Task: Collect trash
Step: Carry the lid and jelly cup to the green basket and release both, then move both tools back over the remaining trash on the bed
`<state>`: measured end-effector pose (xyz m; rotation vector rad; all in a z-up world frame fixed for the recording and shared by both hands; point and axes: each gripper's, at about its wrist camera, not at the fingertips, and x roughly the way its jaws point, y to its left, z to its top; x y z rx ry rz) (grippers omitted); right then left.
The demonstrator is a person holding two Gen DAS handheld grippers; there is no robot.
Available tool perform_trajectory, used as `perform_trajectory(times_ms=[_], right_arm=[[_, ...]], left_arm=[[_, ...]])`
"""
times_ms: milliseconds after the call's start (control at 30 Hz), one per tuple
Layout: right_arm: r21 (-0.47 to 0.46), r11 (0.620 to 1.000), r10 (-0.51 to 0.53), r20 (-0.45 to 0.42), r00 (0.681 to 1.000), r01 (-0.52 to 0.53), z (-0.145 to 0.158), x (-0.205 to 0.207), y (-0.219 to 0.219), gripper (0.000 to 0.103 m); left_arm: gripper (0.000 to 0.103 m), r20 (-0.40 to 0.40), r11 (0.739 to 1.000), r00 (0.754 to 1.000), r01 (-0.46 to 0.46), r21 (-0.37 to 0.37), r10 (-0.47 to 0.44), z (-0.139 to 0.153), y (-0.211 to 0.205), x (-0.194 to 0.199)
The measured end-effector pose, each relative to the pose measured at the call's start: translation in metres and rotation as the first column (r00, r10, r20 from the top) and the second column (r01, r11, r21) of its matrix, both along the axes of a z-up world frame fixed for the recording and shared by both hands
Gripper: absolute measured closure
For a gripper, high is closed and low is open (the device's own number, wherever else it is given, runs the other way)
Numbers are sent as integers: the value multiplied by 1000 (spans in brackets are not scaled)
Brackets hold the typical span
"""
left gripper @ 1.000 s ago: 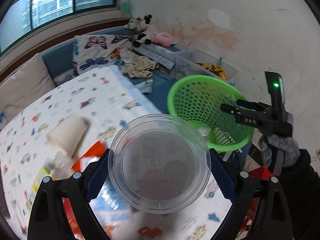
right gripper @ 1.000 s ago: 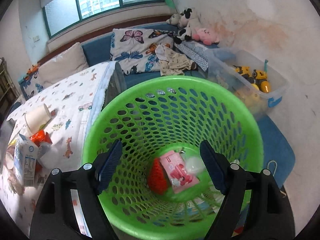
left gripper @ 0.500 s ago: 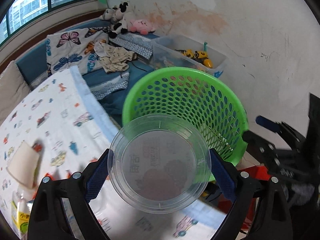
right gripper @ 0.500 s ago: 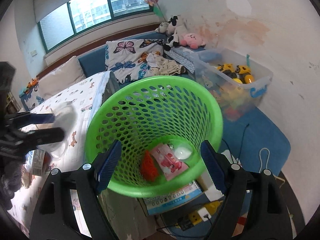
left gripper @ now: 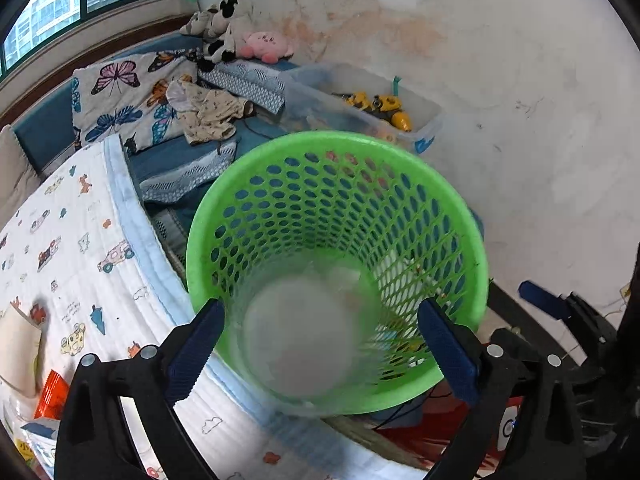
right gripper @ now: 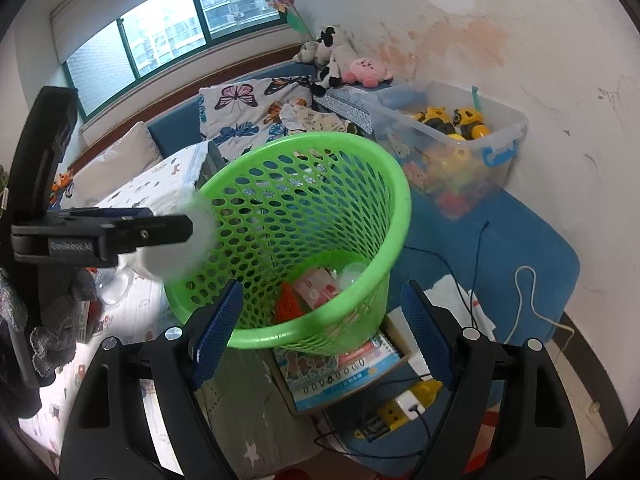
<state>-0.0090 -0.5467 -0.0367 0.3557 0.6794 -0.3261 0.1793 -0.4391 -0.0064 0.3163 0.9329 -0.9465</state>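
A green perforated basket [left gripper: 400, 168] stands beside the bed; it also shows in the right wrist view [right gripper: 392, 184]. My left gripper [left gripper: 320, 344] is open right over the basket's near rim. A clear plastic container [left gripper: 296, 336] shows blurred between and just beyond its fingers, free of the pads, over the basket's mouth. In the right wrist view the same container [right gripper: 180, 248] is a blur at the basket's left rim, just off the left gripper's tip. Inside the basket lie a pink packet [right gripper: 316, 286], a red item [right gripper: 288, 304] and a clear lid [right gripper: 352, 270]. My right gripper [right gripper: 320, 328] is open and empty near the basket's front.
A bed with a cartoon-print cover [left gripper: 60, 248] lies left, with a paper cup [left gripper: 16, 344] and an orange wrapper [left gripper: 52, 392] on it. A clear toy bin [right gripper: 452, 148] stands by the wall. A booklet [right gripper: 344, 368], a power strip [right gripper: 400, 404] and cables lie on the floor.
My left gripper swung from the bed to over the basket and opened; the clear container left its fingers and is dropping, blurred. My right gripper backed away from the basket.
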Motion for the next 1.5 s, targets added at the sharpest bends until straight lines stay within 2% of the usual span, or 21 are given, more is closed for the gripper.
perform_trajectory(times_ms=[167, 300, 400, 800, 933, 1067, 1300, 1367, 1500], right_arm=[[9, 1000, 11, 21, 1000, -11, 5, -2, 8, 22], [-6, 999, 36, 33, 999, -36, 12, -2, 20, 22], [-17, 998, 62, 41, 997, -62, 16, 0, 31, 22], [-22, 981, 193, 57, 980, -192, 27, 24, 90, 21], [-31, 972, 234, 55, 971, -233, 30, 34, 110, 21], [-32, 964, 265, 56, 963, -263, 31, 41, 127, 20], [-46, 950, 312, 42, 949, -310, 33, 51, 153, 19], [-44, 946, 324, 39, 945, -322, 32, 55, 160, 19], [-44, 937, 348, 34, 937, -346, 31, 61, 173, 19]], left_arm=[[9, -13, 999, 1000, -18, -38, 17, 7, 14, -1], [9, 15, 996, 998, -52, -71, 53, 22, 40, -7], [9, 42, 992, 996, -77, -101, 82, 33, 68, -14], [9, 139, 971, 963, -217, -95, 229, 45, 196, -20], [9, 148, 962, 952, -254, -99, 267, 49, 239, -14], [9, 163, 947, 934, -310, -82, 319, 47, 289, -3], [9, 112, 919, 913, -382, -98, 392, 36, 360, -6], [9, 96, 915, 911, -393, -96, 401, 29, 369, -13], [9, 76, 923, 921, -377, -72, 382, 11, 375, -34]])
